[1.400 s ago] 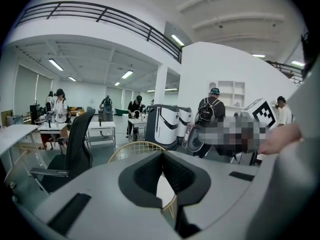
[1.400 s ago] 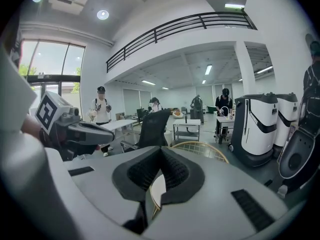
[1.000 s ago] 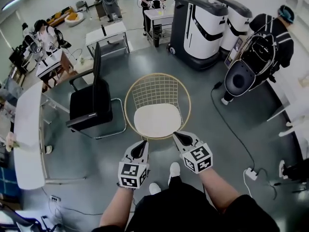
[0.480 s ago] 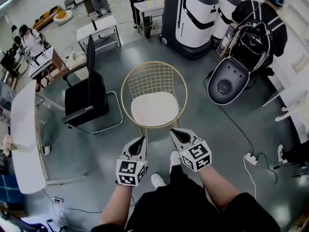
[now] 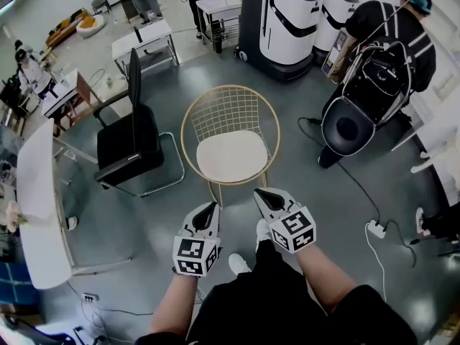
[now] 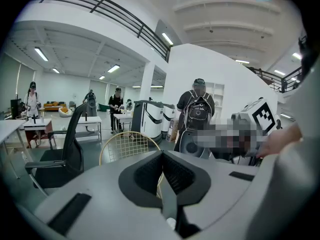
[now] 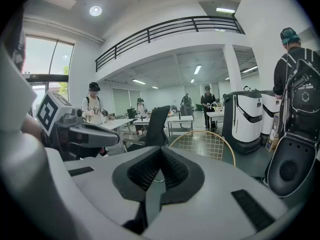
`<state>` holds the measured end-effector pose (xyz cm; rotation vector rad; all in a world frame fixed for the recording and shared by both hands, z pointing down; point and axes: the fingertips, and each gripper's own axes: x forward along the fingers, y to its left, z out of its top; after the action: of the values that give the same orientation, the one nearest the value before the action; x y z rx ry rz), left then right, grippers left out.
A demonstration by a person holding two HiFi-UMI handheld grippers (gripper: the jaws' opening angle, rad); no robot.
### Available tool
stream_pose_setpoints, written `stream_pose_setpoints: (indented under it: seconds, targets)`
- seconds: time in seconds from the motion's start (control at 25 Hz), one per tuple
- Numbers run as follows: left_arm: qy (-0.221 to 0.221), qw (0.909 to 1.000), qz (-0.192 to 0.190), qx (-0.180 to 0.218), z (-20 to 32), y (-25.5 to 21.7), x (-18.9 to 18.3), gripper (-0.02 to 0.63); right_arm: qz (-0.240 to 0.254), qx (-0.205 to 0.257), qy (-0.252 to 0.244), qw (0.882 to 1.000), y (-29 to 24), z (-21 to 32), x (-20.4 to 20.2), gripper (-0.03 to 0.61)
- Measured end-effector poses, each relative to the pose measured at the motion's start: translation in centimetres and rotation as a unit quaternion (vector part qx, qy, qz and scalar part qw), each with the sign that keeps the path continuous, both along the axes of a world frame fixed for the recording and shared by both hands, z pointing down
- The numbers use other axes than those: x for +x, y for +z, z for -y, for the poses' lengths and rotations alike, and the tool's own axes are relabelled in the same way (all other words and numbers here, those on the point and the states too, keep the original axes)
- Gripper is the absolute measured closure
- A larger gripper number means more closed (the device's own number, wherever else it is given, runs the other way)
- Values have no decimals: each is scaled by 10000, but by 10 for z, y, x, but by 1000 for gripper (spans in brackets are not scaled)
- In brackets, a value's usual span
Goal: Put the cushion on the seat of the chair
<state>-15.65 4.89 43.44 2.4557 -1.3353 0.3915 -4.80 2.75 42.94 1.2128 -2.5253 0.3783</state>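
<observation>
The round cream cushion (image 5: 231, 157) lies on the seat of the gold wire chair (image 5: 228, 110). At the chair's six o'clock, clear of it, the left hand-held gripper (image 5: 211, 210) and the right hand-held gripper (image 5: 261, 195) hover with jaws closed, empty.

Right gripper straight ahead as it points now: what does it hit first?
Probably the chair, at its front rim or the cushion on its seat; the shut, empty right gripper aims there with nothing between. Depth is unclear.
</observation>
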Motion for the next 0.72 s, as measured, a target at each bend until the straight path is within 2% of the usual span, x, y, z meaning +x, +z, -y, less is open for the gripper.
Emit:
stream_pose_setpoints:
  seconds: [0.72]
  targets:
    - [16,10000,10,21,-12,-5,5,597,-2,16,-71,10000,-1,-10,2,567]
